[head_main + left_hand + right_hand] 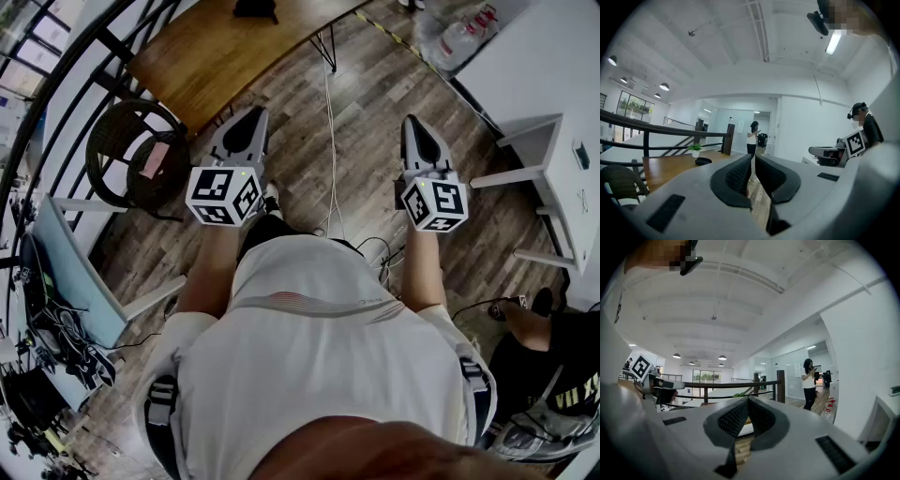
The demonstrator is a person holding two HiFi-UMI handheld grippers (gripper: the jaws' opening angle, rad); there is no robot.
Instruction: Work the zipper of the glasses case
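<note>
Wood-plank floor (375, 84) under me | brown wooden surface (225, 47) ahead, small dark thing (703, 161) on it, glasses case or not I cannot tell | left gripper (753, 164), right gripper (747, 401): fingers closed, empty | white room, dark railing (680, 132)

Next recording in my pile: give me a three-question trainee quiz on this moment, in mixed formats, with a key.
1. True or false: the left gripper has something clamped between its jaws.
2. Multiple choice: what lies on the wooden table next to the small potted plant?
A. a dark low object
B. an open laptop
C. a red cup
3. Short answer: how do the jaws of the right gripper stand, and is anything between them?

Key
1. False: its jaws are together, with nothing between them.
2. A. It is too small to tell what it is.
3. Shut, with nothing between them.
</note>
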